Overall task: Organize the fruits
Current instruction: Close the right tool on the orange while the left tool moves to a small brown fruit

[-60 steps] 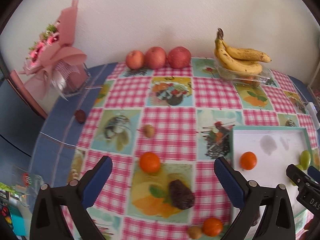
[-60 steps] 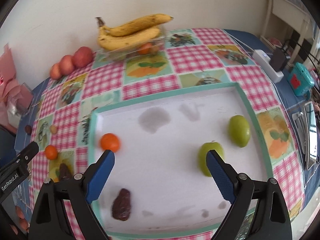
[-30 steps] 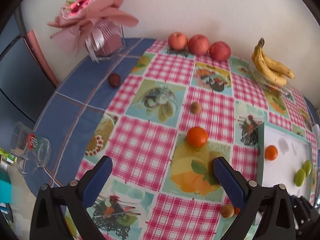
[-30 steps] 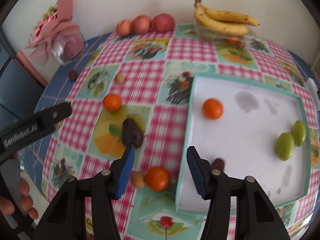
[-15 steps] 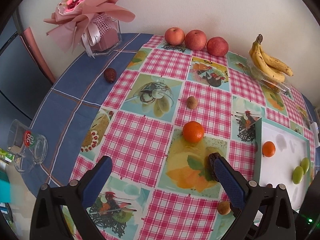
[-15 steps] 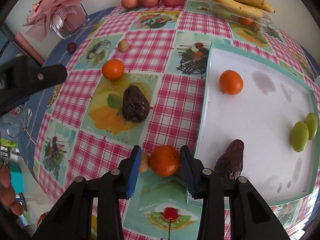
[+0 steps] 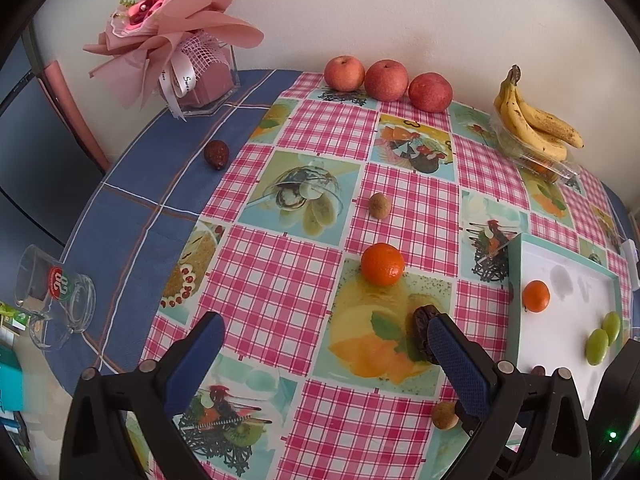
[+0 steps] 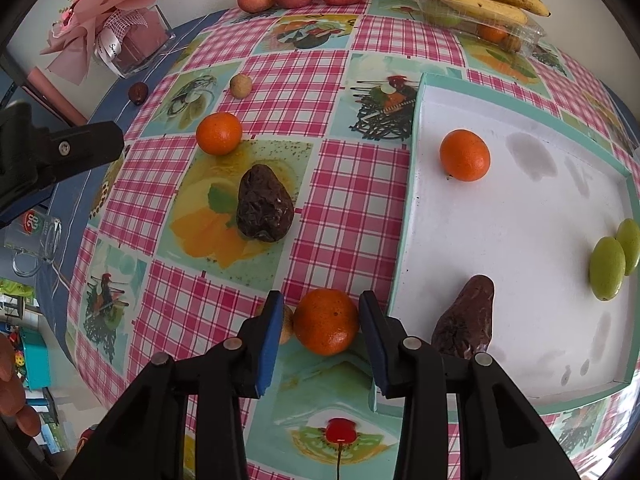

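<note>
Three oranges lie loose in the right wrist view: one orange (image 8: pixel 326 321) at lower centre of the frame, sitting between the blue pads of the right gripper (image 8: pixel 320 330); a second orange (image 8: pixel 219 133) at upper left of centre on the checked tablecloth (image 8: pixel 280 80); a third orange (image 8: pixel 464 155) inside the white tray (image 8: pixel 520 216), upper part. Right gripper jaws stand partly closed around the lower-centre orange, pads just beside its sides; firm contact cannot be confirmed. A small tan fruit (image 8: pixel 286 326) sits just left of that orange, half hidden behind the left pad. Dark wrinkled avocado (image 8: pixel 264 204) rests on the cloth mid-frame. A second dark avocado (image 8: pixel 466 324) lies in the tray, lower edge, with two green fruits (image 8: pixel 612 256) touching each other at the tray's right side. Left wrist view: left gripper (image 7: pixel 322 342) jaws spread wide, nothing between them, hovering over the cloth at the bottom of the frame. Three apples (image 7: pixel 386 80) line the wall at top centre; bananas (image 7: pixel 532 120) at upper right; pink bouquet (image 7: pixel 172 28) at upper left; glass mug (image 7: pixel 52 300) at the left edge.
</note>
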The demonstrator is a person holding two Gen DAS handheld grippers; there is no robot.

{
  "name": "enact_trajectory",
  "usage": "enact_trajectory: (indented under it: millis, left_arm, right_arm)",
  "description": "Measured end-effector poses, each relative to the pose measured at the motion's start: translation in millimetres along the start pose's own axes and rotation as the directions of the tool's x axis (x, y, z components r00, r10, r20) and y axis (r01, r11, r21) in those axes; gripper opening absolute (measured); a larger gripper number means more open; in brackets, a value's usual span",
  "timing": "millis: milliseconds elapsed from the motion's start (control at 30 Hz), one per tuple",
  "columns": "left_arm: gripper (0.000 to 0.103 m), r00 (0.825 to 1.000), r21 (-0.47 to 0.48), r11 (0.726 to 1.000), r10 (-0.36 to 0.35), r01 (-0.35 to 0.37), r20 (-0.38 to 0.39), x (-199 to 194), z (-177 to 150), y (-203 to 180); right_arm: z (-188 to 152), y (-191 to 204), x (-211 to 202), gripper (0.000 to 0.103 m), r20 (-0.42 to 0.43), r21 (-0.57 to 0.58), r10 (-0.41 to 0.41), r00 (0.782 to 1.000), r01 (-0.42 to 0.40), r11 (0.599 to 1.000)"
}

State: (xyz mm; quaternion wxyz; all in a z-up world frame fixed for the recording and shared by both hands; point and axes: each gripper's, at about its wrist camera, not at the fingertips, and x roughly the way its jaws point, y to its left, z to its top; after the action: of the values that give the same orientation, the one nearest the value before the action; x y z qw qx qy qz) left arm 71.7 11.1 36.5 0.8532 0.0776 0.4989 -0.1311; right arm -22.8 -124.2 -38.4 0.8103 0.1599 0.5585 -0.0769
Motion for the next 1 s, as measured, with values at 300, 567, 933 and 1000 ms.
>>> enact_trajectory:
  millis: [300, 567, 933, 1000]
  left_arm:
    - [0.103, 1.0, 0.006, 1.0, 0.002, -0.002, 0.002, 0, 1, 0]
    - [0.103, 1.0, 0.001, 1.0, -0.001, 0.001, 0.0, 1, 0, 1]
    - [0.103, 0.998, -0.031, 0.998, -0.06, 0.059, -0.013, 1, 1, 3]
    - [0.102, 0.995, -0.041, 0.995, -0.095, 0.094, -0.023, 3, 0, 2]
  right_arm:
    - [0, 0, -1, 0.033, 0.005, 0.0, -0.02, 1.0, 0.02, 1.0]
    - [1, 0, -5, 0.032, 0.026, 0.002, -0.024, 0.999, 0.024, 1.0]
    - [9, -19, -43, 0.032, 0.146, 0.069, 0.01, 0.989, -0.02, 0.997]
    - [9, -28, -51, 0.032, 0.17, 0.092, -0.013, 0.985, -0.003, 0.996]
